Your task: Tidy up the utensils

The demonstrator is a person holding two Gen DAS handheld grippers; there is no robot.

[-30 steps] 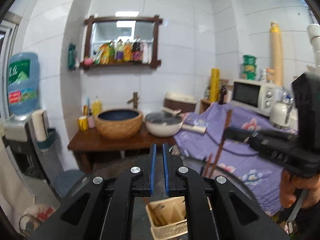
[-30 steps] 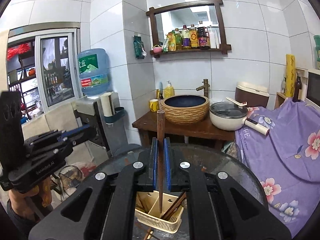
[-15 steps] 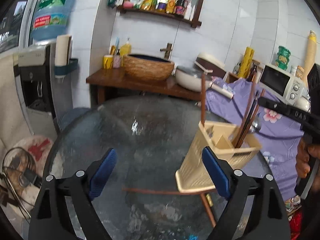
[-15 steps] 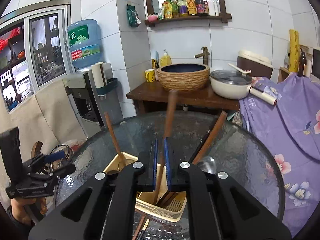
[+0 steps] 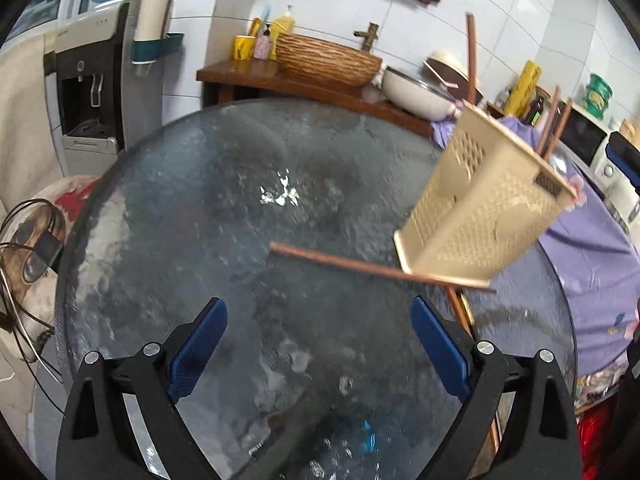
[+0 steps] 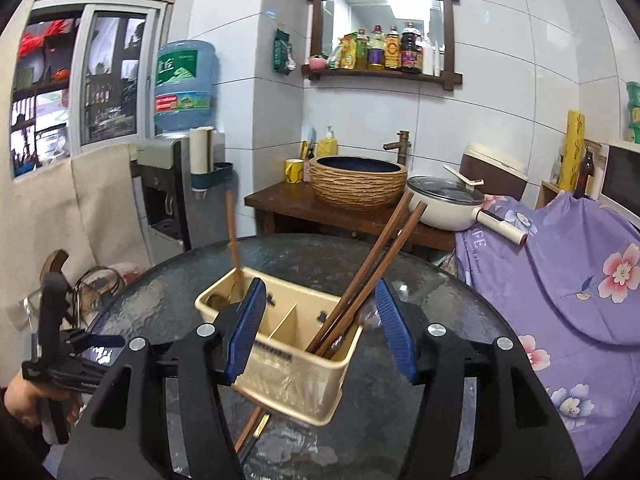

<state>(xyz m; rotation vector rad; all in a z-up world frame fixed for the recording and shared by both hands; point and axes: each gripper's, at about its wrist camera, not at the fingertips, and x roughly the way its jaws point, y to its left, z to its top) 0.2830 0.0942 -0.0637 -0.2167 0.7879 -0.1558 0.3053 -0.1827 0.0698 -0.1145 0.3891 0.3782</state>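
Note:
A beige slotted utensil basket (image 6: pixel 292 364) stands on the round glass table (image 6: pixel 440 300). Brown chopsticks (image 6: pixel 376 264) lean in its right compartment, and one wooden stick (image 6: pixel 232 236) stands in its left one. My right gripper (image 6: pixel 320 332) hovers over the basket's near rim; its jaws are opening and the pads press on nothing. A loose chopstick (image 5: pixel 360 266) lies on the glass with its right end under the basket (image 5: pixel 480 204). My left gripper (image 5: pixel 320 346) hangs low just before that chopstick, jaws opening wide, with nothing between them.
A water dispenser (image 6: pixel 172 184) stands left of the table, with cables (image 5: pixel 24 240) on the floor beside it. Behind are a wooden stand with a woven basin (image 6: pixel 356 180) and a pot (image 6: pixel 444 204). A purple floral cloth (image 6: pixel 560 280) covers furniture on the right.
The right gripper sank toward the basket and let go of the chopstick it held, which now rests in the basket. The left gripper opened wide and dropped toward the table, tilting down.

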